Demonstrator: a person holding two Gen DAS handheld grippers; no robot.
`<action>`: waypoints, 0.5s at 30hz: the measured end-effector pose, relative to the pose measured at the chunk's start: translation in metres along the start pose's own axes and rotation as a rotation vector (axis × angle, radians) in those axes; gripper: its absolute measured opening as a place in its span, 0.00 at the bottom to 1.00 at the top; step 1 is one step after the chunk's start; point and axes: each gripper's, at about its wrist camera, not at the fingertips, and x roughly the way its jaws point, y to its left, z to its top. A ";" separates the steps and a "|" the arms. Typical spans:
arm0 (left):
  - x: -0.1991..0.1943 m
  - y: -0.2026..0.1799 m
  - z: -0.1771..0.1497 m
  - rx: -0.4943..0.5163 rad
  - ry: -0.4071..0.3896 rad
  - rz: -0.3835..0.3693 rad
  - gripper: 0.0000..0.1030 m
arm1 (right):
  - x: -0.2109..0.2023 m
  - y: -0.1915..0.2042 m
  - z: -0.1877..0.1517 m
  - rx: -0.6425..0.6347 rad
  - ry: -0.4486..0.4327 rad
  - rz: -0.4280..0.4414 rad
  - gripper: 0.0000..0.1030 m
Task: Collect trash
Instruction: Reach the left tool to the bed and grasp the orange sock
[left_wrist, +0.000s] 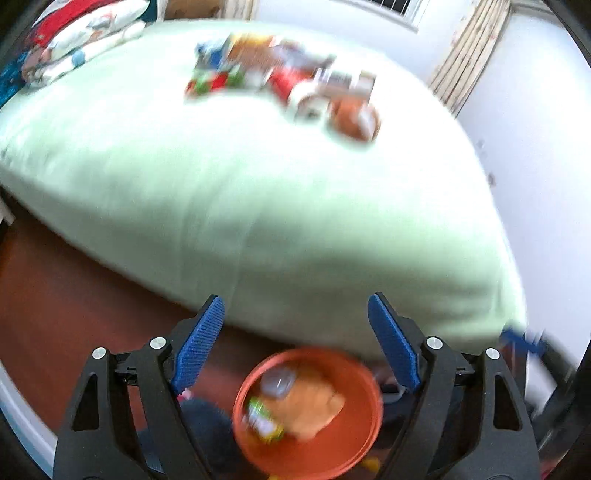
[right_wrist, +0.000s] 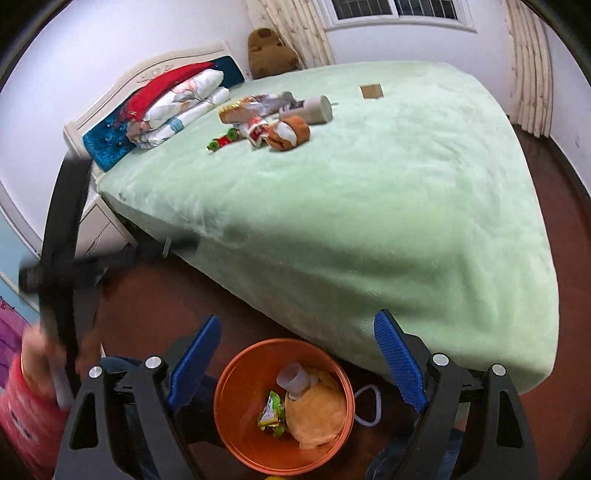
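Observation:
An orange bin (right_wrist: 236, 439) stands on the floor at the foot of the bed, holding a clear plastic cup (right_wrist: 293, 376), a green wrapper (right_wrist: 273, 408) and an orange bag (right_wrist: 317, 413). The blurred left wrist view shows the same bin (left_wrist: 365, 439). A heap of trash (right_wrist: 269, 118) lies far up the green bed: wrappers, a grey cup and a brown pouch, seen smeared in the left wrist view as the trash heap (left_wrist: 284, 85). My left gripper (left_wrist: 295, 310) and right gripper (right_wrist: 297, 326) both hang open and empty above the bin.
The green bedspread (right_wrist: 369, 206) fills most of both views. Pillows (right_wrist: 177, 99) and a headboard sit at the far left, a small brown card (right_wrist: 371, 91) at the far side. A hand in a red sleeve (right_wrist: 26, 398) holds the other gripper at left. A white cord (right_wrist: 369, 402) lies beside the bin.

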 end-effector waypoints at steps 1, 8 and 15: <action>-0.001 -0.003 0.011 0.003 -0.016 -0.005 0.77 | -0.003 0.001 0.000 -0.010 -0.007 0.000 0.81; 0.036 -0.045 0.106 0.008 -0.056 -0.047 0.80 | -0.009 0.010 -0.004 -0.044 -0.018 0.008 0.82; 0.096 -0.057 0.147 -0.094 0.034 -0.015 0.80 | -0.002 0.002 -0.009 -0.030 -0.003 0.008 0.82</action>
